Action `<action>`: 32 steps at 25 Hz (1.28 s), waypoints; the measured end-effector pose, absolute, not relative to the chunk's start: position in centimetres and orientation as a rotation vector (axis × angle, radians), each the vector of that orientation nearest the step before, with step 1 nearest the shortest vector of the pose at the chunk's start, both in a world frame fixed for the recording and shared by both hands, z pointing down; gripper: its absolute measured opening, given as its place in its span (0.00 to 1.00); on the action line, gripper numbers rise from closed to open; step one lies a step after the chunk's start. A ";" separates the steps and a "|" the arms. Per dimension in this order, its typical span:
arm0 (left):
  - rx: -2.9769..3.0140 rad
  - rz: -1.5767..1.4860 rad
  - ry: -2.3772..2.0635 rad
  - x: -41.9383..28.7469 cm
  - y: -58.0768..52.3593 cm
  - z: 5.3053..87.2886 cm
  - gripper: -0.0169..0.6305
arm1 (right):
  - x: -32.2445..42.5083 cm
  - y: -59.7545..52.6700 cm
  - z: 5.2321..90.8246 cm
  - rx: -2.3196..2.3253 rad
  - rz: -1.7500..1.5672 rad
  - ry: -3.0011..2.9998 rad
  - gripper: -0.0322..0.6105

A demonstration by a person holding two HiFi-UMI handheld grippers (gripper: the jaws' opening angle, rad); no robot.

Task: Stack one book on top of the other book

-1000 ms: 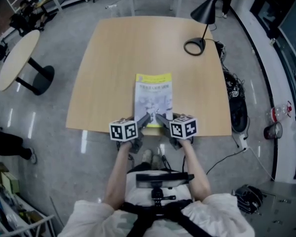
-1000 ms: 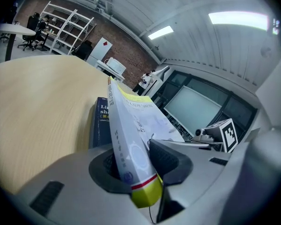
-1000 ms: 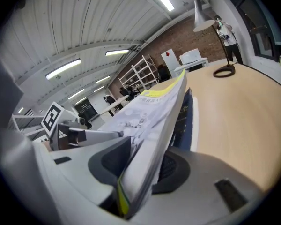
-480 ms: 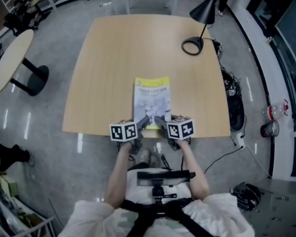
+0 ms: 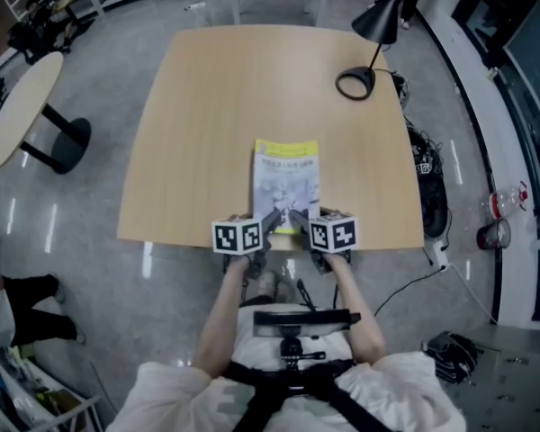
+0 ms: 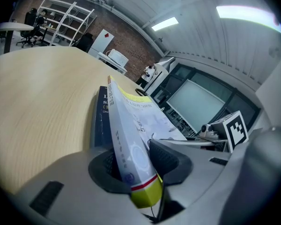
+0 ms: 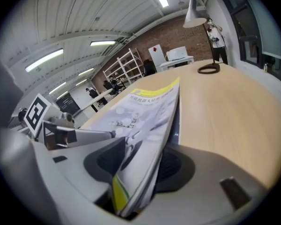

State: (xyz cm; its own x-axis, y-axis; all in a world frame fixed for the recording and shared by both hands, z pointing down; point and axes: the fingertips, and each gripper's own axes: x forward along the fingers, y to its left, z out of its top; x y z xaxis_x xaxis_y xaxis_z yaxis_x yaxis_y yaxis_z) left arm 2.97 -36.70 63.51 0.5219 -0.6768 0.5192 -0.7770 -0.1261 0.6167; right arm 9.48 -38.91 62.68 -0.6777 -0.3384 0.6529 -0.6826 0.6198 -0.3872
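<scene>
Light wooden table (image 5: pixel 207 106) on a grey polished floor; black desk lamp (image 5: pixel 378 25) at the far right corner, a round side table (image 5: pixel 22 106) well off to the left.

Left gripper (image 6: pixel 140 168): jaws clamped on the near left corner of the white book with yellow bands (image 6: pixel 131 139), at the spine end. Pads sit firmly on both faces.

Right gripper (image 7: pixel 140 168): jaws have just been opening. The book's near right corner, the page-edge side, is between them, but the pads appear to have eased off it rather than pinching.

The book runs away from both grippers toward the lamp, lying near the table's front edge. Directly beneath it is a dark blue book (image 6: pixel 102 121), whose spine shows just to the left of the white book's spine and whose edge shows as a dark strip on the right side.

Progress, as judged: the stacking is all but done, with the white book over the blue one. What remains is to let go on the left side and draw both grippers clear.

Limits of view: from the head camera the blue book is covered almost entirely, so alignment of the two cannot be confirmed. Whether the near end lies fully flat cannot be told — the jaws mask it. Cover print is too small to read.
</scene>
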 end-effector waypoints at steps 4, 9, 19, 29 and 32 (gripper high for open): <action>1.853 0.146 -1.211 2.9 -36.7 63.4 0.22 | 9.7 -39.1 62.8 0.827 0.839 -2.291 0.40; 1.844 0.149 -1.227 2.9 -36.8 63.6 0.22 | 10.2 -39.5 63.0 0.872 0.748 -2.272 0.49; 1.838 0.135 -1.228 2.7 -36.9 63.5 0.22 | 11.8 -42.7 58.4 1.101 0.692 -2.383 0.64; 1.840 0.134 -1.225 3.0 -37.1 63.8 0.22 | 8.4 -40.0 60.2 0.916 0.769 -2.327 0.05; 1.842 0.138 -1.232 2.9 -37.0 63.6 0.22 | 8.6 -39.5 62.0 0.903 0.712 -2.255 0.05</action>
State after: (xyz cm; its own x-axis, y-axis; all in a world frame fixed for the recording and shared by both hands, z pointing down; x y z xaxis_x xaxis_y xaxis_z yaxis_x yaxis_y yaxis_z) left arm 2.93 -36.95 63.59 0.4997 -0.6893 0.5246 -0.7883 -0.1108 0.6053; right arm 8.61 -39.54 61.99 -0.5879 -0.4173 0.6929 -0.7395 0.6244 -0.2514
